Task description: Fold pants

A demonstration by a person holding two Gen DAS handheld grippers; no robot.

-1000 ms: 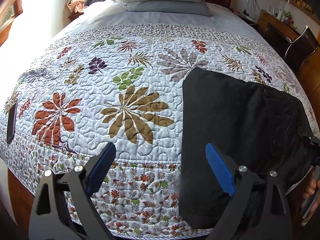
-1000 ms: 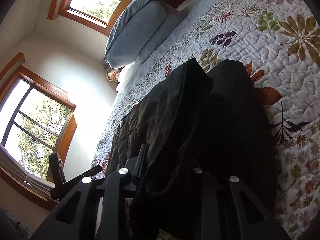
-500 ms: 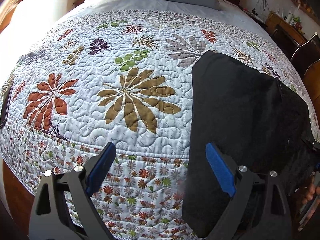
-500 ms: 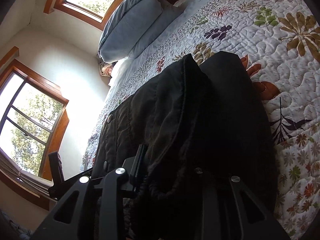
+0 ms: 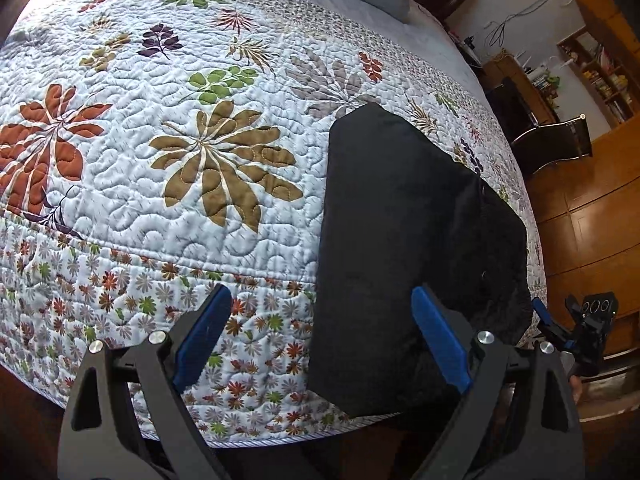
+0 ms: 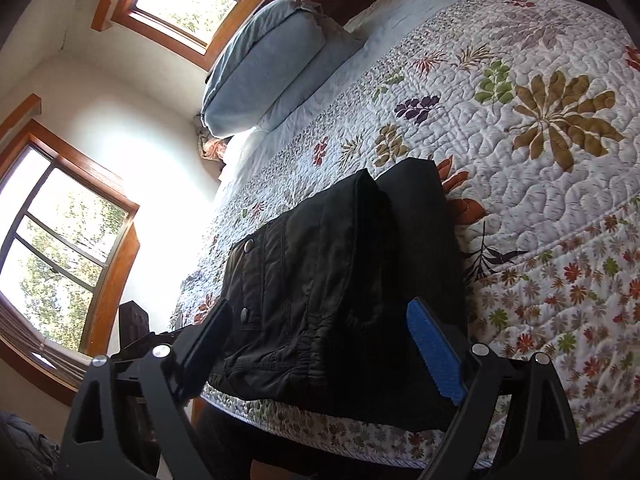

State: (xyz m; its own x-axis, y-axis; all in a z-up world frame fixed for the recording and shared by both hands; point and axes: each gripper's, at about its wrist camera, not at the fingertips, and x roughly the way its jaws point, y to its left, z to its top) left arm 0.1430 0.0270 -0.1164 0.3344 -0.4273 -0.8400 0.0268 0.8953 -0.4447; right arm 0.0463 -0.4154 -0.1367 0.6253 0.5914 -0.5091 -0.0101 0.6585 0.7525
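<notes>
Both tongs wide open, left tongs (image 5: pixel 320 340), right tongs (image 6: pixel 324 344), gripping nothing, above folded pants (image 5: pixel 400 248)

A flowered quilt (image 5: pixel 168 184) is spread over the bed. Grey pillows (image 6: pixel 272 60) are stacked at its head end. Two wood-framed windows (image 6: pixel 60 240) and a bookshelf (image 5: pixel 600 72) are seen beyond its edges.

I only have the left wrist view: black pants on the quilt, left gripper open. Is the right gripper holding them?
Observer: No. The right gripper is open and clamps nothing.
Operator: Which part of the pants faces it?
Observer: On the pants, a gathered band lies nearest it.
Operator: What is past them on that side?
Observer: Two wood-framed windows in the wall.
</notes>
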